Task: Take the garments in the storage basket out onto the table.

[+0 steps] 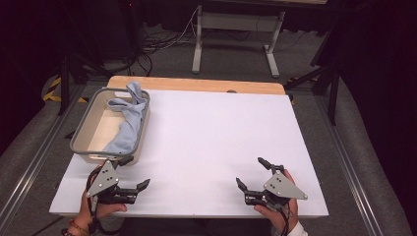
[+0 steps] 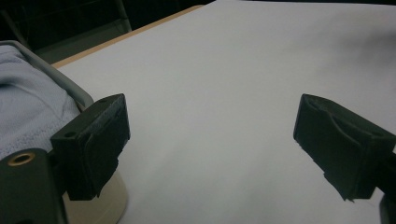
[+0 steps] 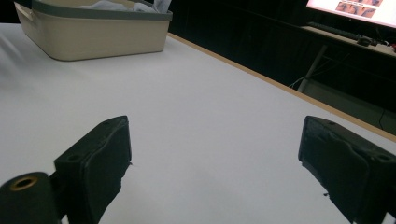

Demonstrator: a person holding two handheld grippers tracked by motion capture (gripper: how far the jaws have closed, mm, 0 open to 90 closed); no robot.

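Down at the near edge of the white table (image 1: 206,128), the left gripper (image 1: 132,173) and right gripper (image 1: 250,173) both hover with jaws spread wide, nothing between them. Just beside the left gripper, at far left, the beige bin (image 1: 86,129) holds the light-blue cloth (image 1: 129,120).

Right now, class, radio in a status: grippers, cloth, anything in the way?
Left gripper open, empty, beside the bin. Right gripper open, empty. Blue cloth draped in the bin, over its rim. White tabletop between them bare.
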